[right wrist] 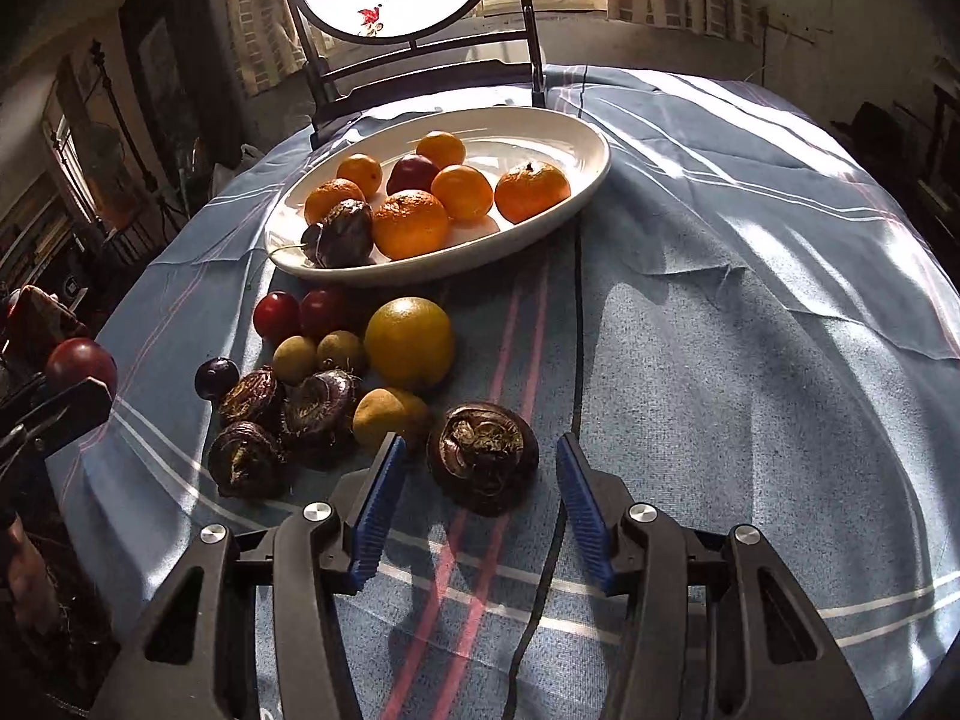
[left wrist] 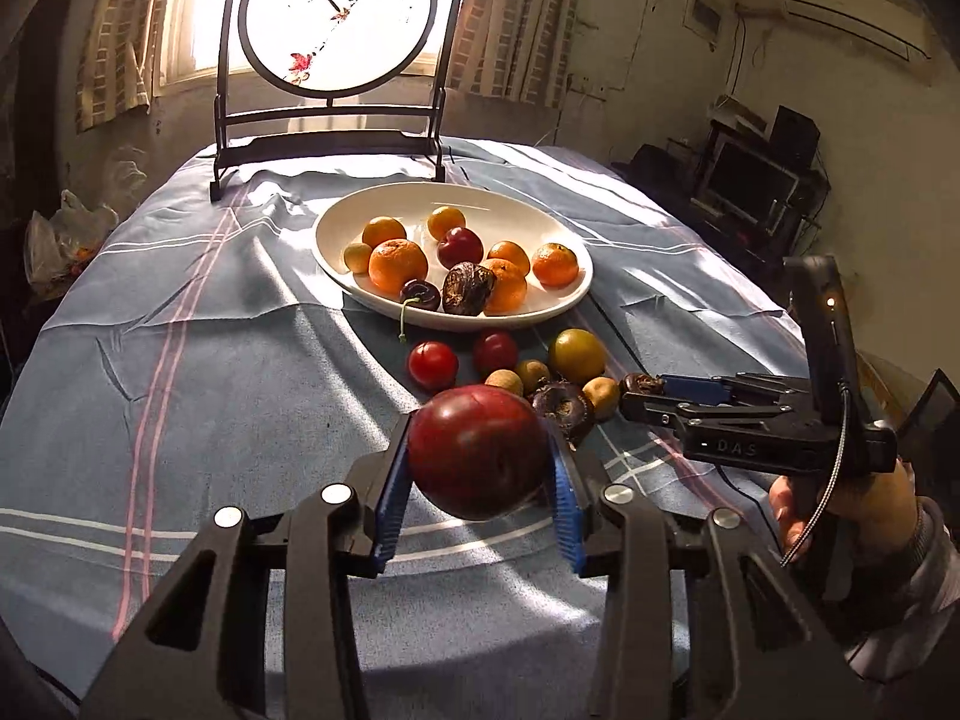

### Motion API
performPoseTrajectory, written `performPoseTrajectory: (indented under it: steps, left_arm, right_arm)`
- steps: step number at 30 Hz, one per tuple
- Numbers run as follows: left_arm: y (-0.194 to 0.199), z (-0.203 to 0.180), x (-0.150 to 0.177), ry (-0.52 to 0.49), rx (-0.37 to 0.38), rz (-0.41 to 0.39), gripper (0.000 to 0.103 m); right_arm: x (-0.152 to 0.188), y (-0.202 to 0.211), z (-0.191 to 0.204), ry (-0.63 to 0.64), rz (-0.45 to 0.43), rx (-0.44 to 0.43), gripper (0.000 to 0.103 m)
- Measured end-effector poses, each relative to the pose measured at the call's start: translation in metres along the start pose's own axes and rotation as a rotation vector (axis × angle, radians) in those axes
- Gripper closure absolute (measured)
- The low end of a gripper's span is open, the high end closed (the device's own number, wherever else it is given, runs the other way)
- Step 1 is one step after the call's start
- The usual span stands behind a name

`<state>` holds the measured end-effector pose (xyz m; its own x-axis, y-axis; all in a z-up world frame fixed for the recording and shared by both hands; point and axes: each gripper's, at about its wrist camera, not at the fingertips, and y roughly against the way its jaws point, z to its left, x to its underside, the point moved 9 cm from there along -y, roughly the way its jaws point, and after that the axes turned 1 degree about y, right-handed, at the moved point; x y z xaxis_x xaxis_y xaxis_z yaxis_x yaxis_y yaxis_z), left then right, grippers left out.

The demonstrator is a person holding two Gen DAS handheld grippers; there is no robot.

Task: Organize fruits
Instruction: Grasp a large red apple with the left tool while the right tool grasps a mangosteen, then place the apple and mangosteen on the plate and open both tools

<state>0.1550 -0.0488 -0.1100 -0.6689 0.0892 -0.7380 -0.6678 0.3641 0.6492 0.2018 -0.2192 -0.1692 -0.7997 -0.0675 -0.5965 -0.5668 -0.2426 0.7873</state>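
Left wrist view: the left gripper (left wrist: 480, 462) clamps a large dark red plum (left wrist: 477, 450) between its blue ribbed pads (left wrist: 390, 510), low in the centre of the frame and raised above the blue striped tablecloth (left wrist: 210, 372). The plum is glossy, smooth-skinned and roughly round, with a faint seam across its top. Behind it, at mid-frame, the white oval plate (left wrist: 336, 228) holds several mandarins (left wrist: 397, 264), one red plum, a dark cherry with a green stem and a brown water chestnut (left wrist: 467, 288). Just in front of the plate's near rim, loose fruit lies on the cloth: two small red plums (left wrist: 433, 365), a yellow-green round fruit (left wrist: 576, 354) and small tan longans (left wrist: 533, 373). Right wrist view: the right gripper (right wrist: 477, 462) stands wide, its pads either side of a dark, rough-skinned water chestnut (right wrist: 483, 456) low in the centre, without touching it. To the left of that one lie three more chestnuts (right wrist: 249, 459), a dark cherry (right wrist: 217, 377) and the longans; a large yellow fruit (right wrist: 409, 343) sits just above. A round painted screen (left wrist: 336, 18) stands at the top of the frame.
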Motion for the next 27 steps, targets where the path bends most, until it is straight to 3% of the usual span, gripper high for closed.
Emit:
performPoseTrajectory:
  steps: [9, 16, 22, 27]
  left_arm:
    - [-0.004, 0.004, 0.001, 0.022, 0.021, 0.0, 0.064]
    - [-0.023, 0.004, -0.04, -0.008, 0.011, -0.02, 0.063]
    - [-0.074, 0.0, -0.099, -0.013, 0.031, -0.011, 0.063]
    - [-0.127, 0.012, -0.116, 0.042, 0.015, 0.065, 0.063]
  right_arm:
    - [-0.003, 0.033, -0.007, -0.054, -0.126, -0.064, 0.065]
    - [-0.066, 0.053, -0.012, -0.053, -0.224, -0.084, 0.065]
    - [-0.137, 0.011, -0.017, -0.085, -0.23, -0.095, 0.065]
    - [-0.162, -0.028, -0.012, -0.118, -0.195, -0.114, 0.065]
